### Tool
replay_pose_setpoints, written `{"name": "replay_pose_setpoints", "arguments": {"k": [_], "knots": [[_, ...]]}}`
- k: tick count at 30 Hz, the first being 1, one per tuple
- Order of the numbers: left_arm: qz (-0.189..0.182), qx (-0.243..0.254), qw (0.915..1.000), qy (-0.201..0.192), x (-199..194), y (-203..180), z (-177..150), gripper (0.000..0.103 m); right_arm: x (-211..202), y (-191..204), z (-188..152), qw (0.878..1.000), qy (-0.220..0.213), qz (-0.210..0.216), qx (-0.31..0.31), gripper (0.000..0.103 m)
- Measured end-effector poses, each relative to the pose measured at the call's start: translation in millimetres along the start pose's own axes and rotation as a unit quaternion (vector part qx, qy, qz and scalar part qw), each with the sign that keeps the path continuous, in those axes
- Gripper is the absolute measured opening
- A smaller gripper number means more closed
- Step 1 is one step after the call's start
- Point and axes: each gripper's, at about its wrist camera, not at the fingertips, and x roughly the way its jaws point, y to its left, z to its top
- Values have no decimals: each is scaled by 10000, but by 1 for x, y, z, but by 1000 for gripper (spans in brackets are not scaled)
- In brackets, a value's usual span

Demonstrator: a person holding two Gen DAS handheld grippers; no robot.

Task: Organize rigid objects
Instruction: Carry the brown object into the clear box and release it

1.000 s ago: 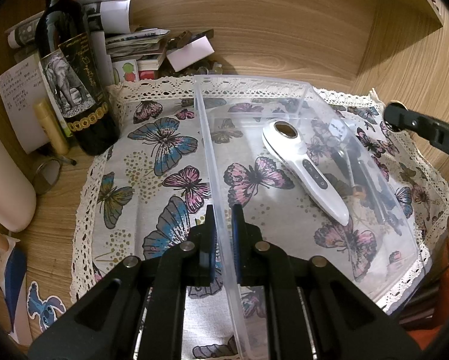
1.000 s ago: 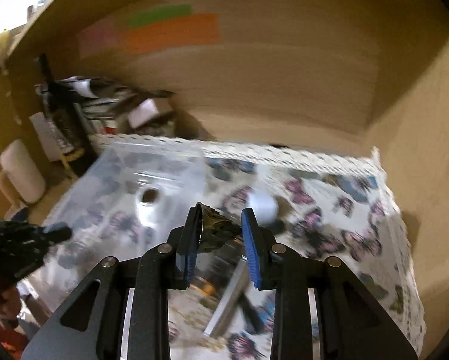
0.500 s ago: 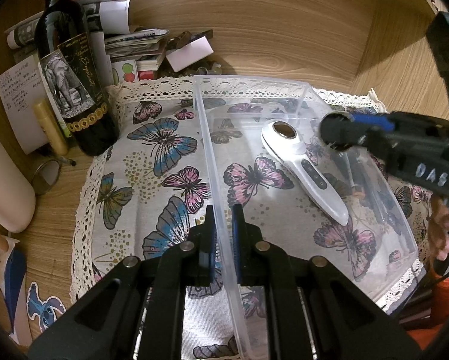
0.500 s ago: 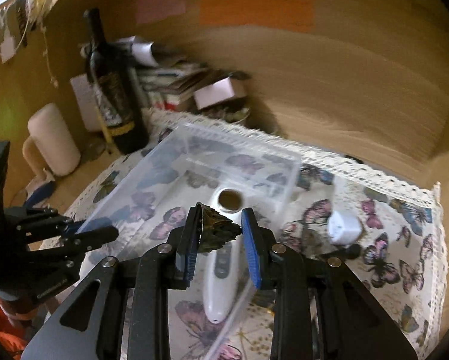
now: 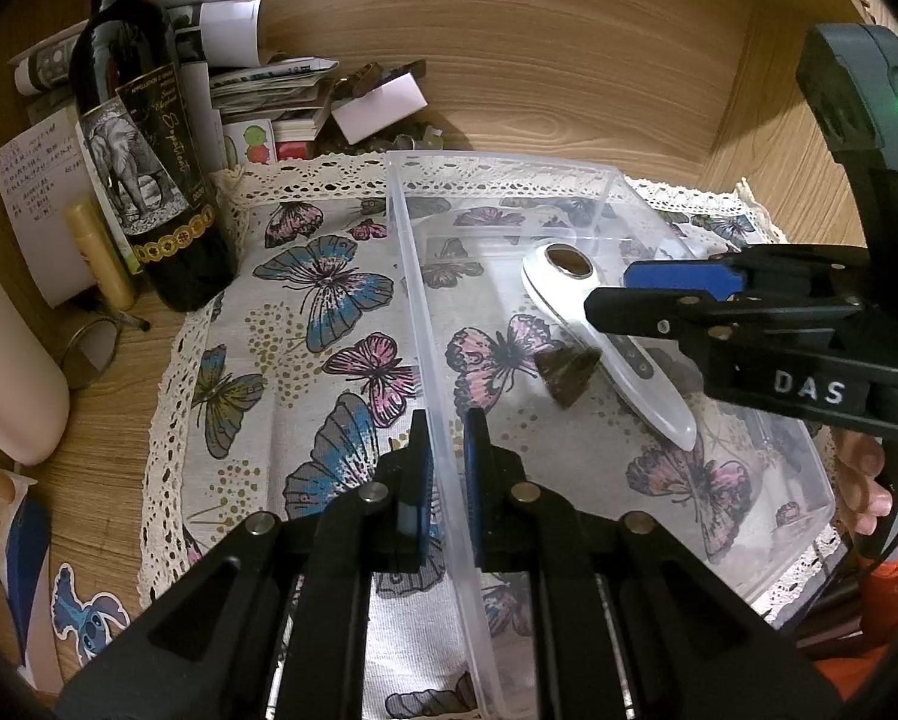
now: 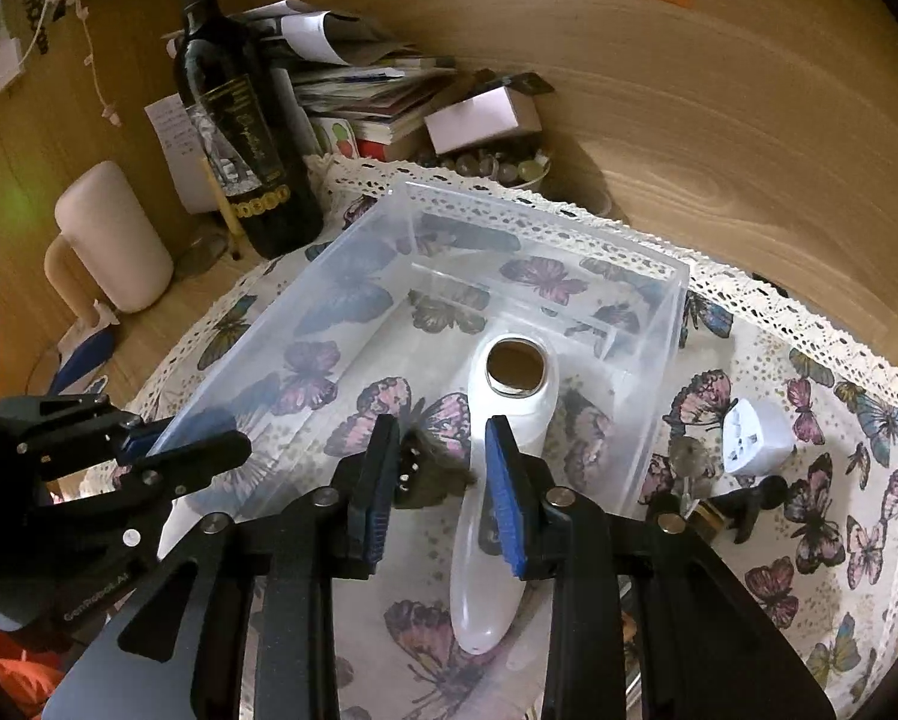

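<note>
Butterfly cloth (image 5: 305, 372) on bench. Left tongs (image 5: 446, 468) pinch box (image 6: 658, 396) wall, steadying it; right tongs (image 6: 443, 480) spread, dark lump (image 5: 565, 375) free inside.

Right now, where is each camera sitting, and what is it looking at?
Left wrist: on the left gripper, clamped on the clear box wall, looking across; the person's hand shows.
Right wrist: on the right gripper, open above the box, looking down; a dark lump sits between its fingers.
Both see the white handheld device and wine bottle.
</note>
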Motion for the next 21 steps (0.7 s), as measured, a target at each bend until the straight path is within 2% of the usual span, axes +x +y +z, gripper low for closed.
{"name": "replay_pose_setpoints", "arguments": {"k": [2, 8, 12, 16, 21], "knots": [[-3, -3, 10000, 1, 0, -1, 0, 10, -3, 0, 0, 10000, -63, -12, 7, 43], [-15, -20, 10000, 8, 0, 0, 1, 10, -23, -3, 1, 9994, -326, -106, 58, 45], [-25, -30, 10000, 7, 0, 0, 1, 10, -45, -12, 1, 9975, -631, -239, 208, 53], [-37, -32, 10000, 3, -1, 1, 1, 10, -65, -25, -4, 9939, -873, -590, 338, 54], [-42, -29, 10000, -2, -1, 2, 1, 10, -83, -51, -18, 9878, -980, -1005, 678, 55]]}}
